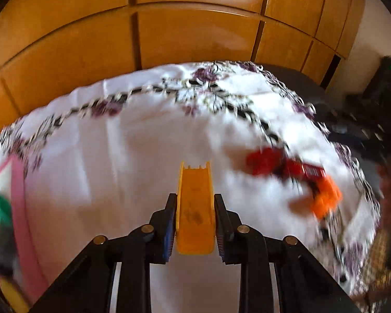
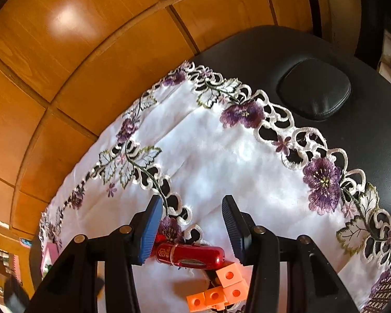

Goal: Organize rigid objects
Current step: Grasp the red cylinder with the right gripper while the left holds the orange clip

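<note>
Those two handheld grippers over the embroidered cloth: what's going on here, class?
A person is tidying small hard items. The left gripper is shut on a yellow plastic piece above the white cloth. The right gripper hangs with its jaws apart over a red capsule-shaped item, not gripping it, with linked orange cubes just beyond. A pink-rimmed container sits at the left.

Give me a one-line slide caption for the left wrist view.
Left gripper clamps a yellow plastic piece above the white embroidered cloth, red and orange items blurred beyond.
</note>
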Demonstrator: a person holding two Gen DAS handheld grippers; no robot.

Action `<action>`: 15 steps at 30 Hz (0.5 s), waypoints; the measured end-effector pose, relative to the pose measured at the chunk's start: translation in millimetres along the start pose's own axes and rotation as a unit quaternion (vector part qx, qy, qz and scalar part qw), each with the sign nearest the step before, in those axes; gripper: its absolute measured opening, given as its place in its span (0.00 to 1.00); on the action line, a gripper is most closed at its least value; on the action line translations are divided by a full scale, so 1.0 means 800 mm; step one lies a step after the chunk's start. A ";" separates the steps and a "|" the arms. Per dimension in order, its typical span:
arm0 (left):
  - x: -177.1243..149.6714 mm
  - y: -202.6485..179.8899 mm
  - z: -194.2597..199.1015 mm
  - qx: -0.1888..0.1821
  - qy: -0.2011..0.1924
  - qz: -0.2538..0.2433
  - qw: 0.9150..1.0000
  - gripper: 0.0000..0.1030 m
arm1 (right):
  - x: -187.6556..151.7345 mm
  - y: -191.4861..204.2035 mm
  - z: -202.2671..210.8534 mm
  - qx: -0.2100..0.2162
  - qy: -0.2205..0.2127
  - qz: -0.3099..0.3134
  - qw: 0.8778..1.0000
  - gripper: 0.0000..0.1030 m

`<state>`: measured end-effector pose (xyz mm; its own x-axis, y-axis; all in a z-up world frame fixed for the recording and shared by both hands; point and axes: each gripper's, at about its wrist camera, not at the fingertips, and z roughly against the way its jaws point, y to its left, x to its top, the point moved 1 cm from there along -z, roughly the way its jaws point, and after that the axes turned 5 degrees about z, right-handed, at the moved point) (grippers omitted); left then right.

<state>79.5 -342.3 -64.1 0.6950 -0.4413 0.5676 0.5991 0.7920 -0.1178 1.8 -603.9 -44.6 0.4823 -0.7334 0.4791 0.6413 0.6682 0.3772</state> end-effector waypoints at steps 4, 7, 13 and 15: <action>-0.039 0.007 0.019 -0.002 -0.004 -0.006 1.000 0.26 | -0.007 0.007 -0.010 -0.012 0.026 0.023 0.999 0.46; -0.056 0.010 0.023 -0.008 0.001 -0.009 1.000 0.26 | -0.017 0.018 -0.011 -0.003 0.054 0.046 0.997 0.46; -0.074 0.021 0.040 -0.021 -0.007 0.003 1.000 0.26 | -0.033 0.038 0.005 -0.027 0.077 0.138 0.987 0.48; -0.075 0.024 0.047 -0.028 -0.012 0.011 0.999 0.26 | -0.035 0.040 0.003 -0.033 0.088 0.151 0.984 0.53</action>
<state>34.2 -284.9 -69.8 0.6988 -0.4136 0.5836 0.6057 0.7762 -0.1751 7.2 -561.5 -44.5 0.7491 -0.5175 0.4136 0.4880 0.8533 0.1838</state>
